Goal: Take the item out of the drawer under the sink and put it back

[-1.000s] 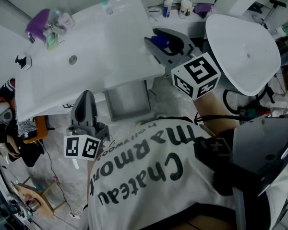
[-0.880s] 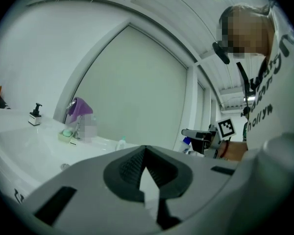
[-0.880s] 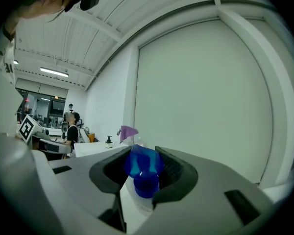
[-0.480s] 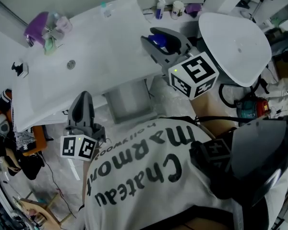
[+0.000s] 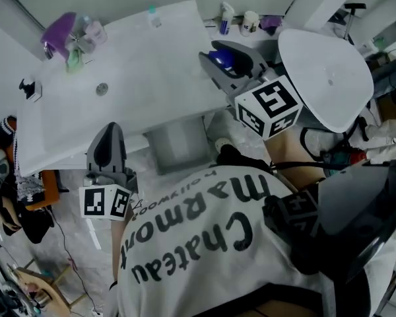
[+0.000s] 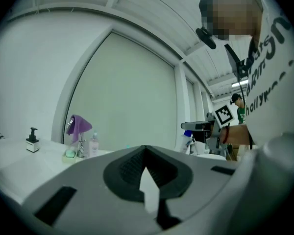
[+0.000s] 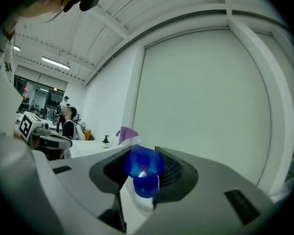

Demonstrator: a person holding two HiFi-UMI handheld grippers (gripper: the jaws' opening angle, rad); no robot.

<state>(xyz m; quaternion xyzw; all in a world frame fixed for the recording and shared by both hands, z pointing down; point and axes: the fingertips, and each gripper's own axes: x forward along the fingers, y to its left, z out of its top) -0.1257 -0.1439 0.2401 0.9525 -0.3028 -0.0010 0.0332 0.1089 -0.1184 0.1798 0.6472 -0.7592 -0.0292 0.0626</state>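
My right gripper is shut on a white bottle with a blue cap, held above the right end of the white sink counter. In the right gripper view the blue cap stands up between the two dark pads. My left gripper hangs lower, in front of the counter's front edge, with its jaws together and nothing in them. The left gripper view shows only a thin sliver between its pads. A grey drawer unit sits under the counter, between the two grippers.
A faucet draped with a purple cloth and a black soap dispenser stand on the counter's left. Small bottles line the back ledge. A large white rounded lid lies right of the right gripper. Cables and clutter cover the floor at left.
The view shifted slightly. My left gripper drifted a little to the left. The right gripper still holds the bottle in about the same place.
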